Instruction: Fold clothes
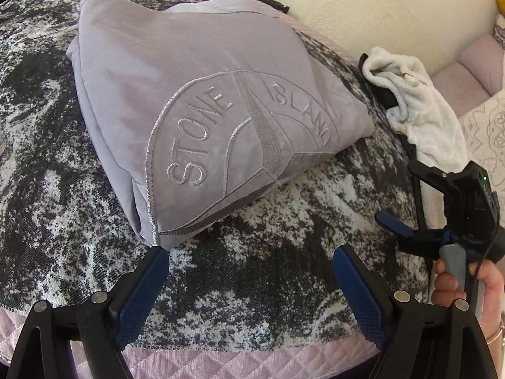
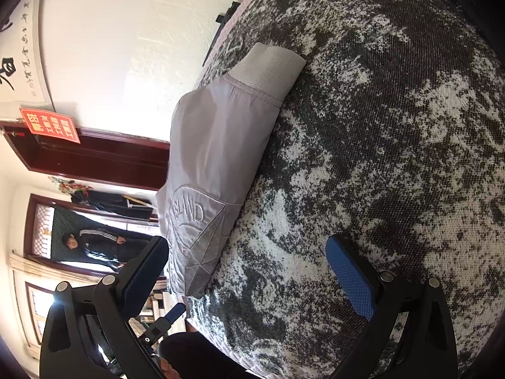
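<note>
The grey Stone Island jacket (image 1: 202, 107) lies folded into a compact bundle on the black-and-white mottled blanket (image 1: 284, 252) covering the bed. The left hand-held gripper (image 1: 249, 271) hovers just short of its near corner, jaws spread and empty. The right hand-held gripper (image 2: 249, 262), also spread wide, holds nothing, with a white towel (image 1: 410, 104) nearby.

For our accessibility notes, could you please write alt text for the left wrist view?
A folded grey jacket with an embroidered logo lies on a black-and-white mottled blanket. The open left gripper hovers just short of its near corner, holding nothing. At right, the right gripper is open beside a white towel.
</note>
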A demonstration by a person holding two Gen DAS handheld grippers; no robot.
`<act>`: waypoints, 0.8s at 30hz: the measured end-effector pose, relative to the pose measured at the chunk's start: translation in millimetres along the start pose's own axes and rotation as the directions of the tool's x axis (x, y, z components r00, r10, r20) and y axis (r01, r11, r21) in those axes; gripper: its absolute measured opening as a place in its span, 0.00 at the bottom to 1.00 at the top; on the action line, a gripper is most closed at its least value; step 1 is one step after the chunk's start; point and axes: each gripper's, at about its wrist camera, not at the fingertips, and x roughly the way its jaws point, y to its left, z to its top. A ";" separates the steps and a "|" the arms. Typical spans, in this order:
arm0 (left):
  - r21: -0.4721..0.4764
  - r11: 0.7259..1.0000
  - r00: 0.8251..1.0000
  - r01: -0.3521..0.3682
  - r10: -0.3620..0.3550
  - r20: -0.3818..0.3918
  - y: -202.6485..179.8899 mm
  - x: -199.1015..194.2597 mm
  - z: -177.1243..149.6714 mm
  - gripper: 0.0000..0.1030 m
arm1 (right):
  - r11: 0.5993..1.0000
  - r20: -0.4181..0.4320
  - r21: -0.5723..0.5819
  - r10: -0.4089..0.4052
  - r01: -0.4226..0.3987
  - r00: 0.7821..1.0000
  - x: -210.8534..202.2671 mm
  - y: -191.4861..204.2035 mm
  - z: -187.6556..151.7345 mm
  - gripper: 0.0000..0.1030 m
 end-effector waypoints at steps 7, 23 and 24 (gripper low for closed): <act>0.007 1.000 1.000 0.007 -0.007 -0.008 -2.5 1.2 -1.6 0.86 | 1.000 -0.003 -0.007 -0.006 0.006 1.000 -3.0 0.1 0.6 0.98; 0.022 1.000 0.999 0.020 -0.019 -0.027 -7.2 4.7 -7.4 0.86 | 1.000 -0.008 -0.009 -0.009 0.009 1.000 -5.7 -1.0 3.1 0.99; 0.022 1.000 0.999 0.021 -0.020 -0.027 -7.4 4.9 -7.7 0.86 | 1.000 -0.008 -0.010 -0.009 0.009 1.000 -5.7 -0.9 3.2 0.99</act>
